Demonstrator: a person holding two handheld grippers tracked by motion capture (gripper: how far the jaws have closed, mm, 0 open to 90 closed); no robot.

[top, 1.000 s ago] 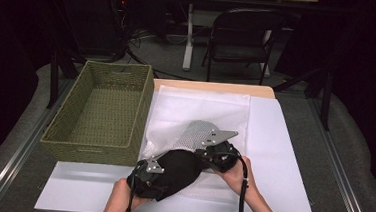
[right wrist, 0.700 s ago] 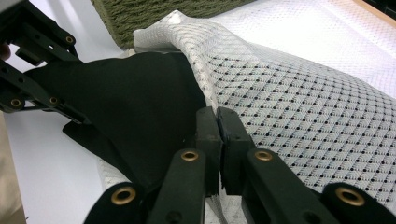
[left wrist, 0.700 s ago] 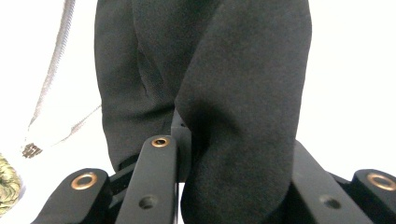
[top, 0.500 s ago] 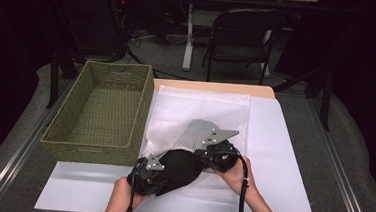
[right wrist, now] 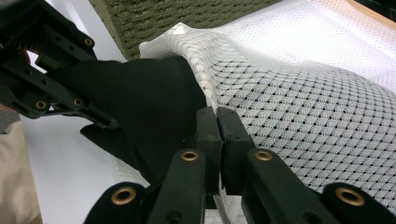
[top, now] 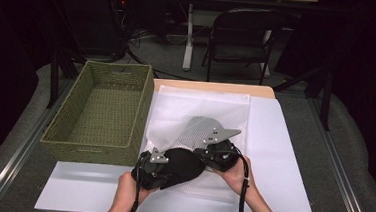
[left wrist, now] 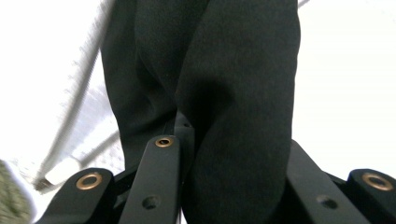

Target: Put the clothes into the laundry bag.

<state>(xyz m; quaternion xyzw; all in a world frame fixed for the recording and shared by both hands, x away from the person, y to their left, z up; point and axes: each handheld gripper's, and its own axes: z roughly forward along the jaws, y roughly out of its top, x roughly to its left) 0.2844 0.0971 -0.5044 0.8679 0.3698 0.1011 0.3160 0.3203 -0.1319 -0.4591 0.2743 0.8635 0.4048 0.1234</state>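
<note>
Currently the black cloth [top: 179,164], a soft matte fabric bunched into rounded folds, is lying at the near edge of the white mesh bag [top: 195,114], partly tucked into its mouth. The left gripper [left wrist: 229,140] is clamping a thick fold of that cloth; its jaws have just been closing, and the fabric is bulging between them. The right gripper [right wrist: 218,122] is standing with jaws pressed tight together, pinching the bag's white mesh edge where it meets the cloth. The bag's netting is showing a fine diamond weave with small dark holes, and it is draping loosely over a white sheet [top: 283,143] that is covering the table. A rectangular woven basket [top: 98,110], olive green and coarse in texture, is sitting just beside the bag, at its left.
</note>
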